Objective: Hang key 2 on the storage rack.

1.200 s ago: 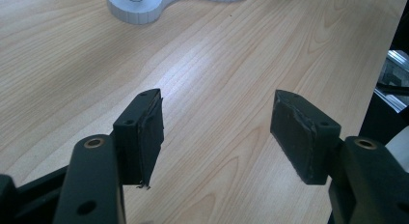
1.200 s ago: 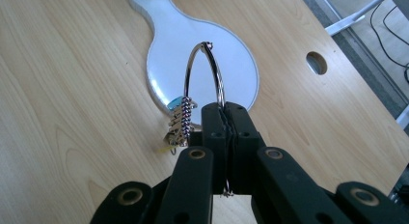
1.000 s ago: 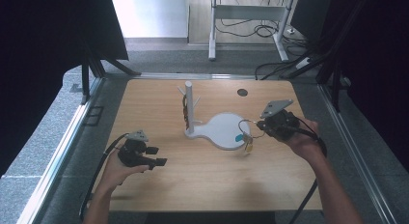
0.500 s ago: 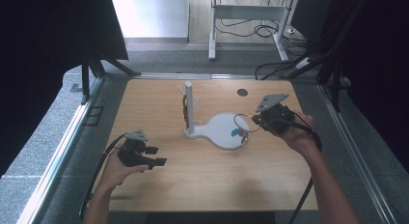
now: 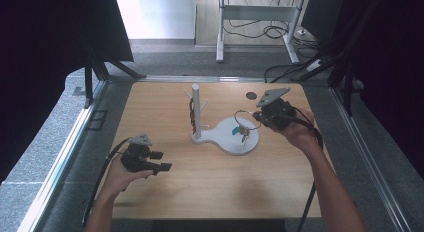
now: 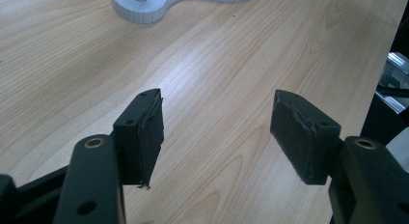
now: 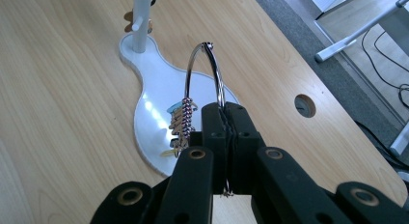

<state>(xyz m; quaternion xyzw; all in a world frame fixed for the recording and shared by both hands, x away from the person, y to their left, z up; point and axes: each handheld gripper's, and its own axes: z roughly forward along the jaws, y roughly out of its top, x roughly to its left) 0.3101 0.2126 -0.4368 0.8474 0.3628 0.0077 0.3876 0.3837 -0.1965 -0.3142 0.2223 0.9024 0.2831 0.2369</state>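
A white peg stand (image 5: 196,109) rises from a flat white base (image 5: 227,138) at mid table. My right gripper (image 5: 257,115) is over the base's right end, shut on a metal key ring (image 5: 243,116). A bunch of keys (image 5: 243,135) dangles from the ring just over the base. In the right gripper view the ring (image 7: 205,72) arcs up out of the closed jaws (image 7: 224,113), and the keys (image 7: 181,125) hang at its left. My left gripper (image 5: 161,161) rests at the front left, open and empty, its fingers (image 6: 144,132) wide apart over bare wood.
A dark bunch (image 5: 191,112) hangs on a peg of the stand. A round hole (image 5: 251,95) sits in the tabletop (image 5: 210,187) behind the right gripper. Metal rails run along both table sides; a desk frame and cables stand beyond the far edge.
My right gripper has carried the ring and keys leftward and farther back, from beside the base to over its right end. The left gripper has stayed put.
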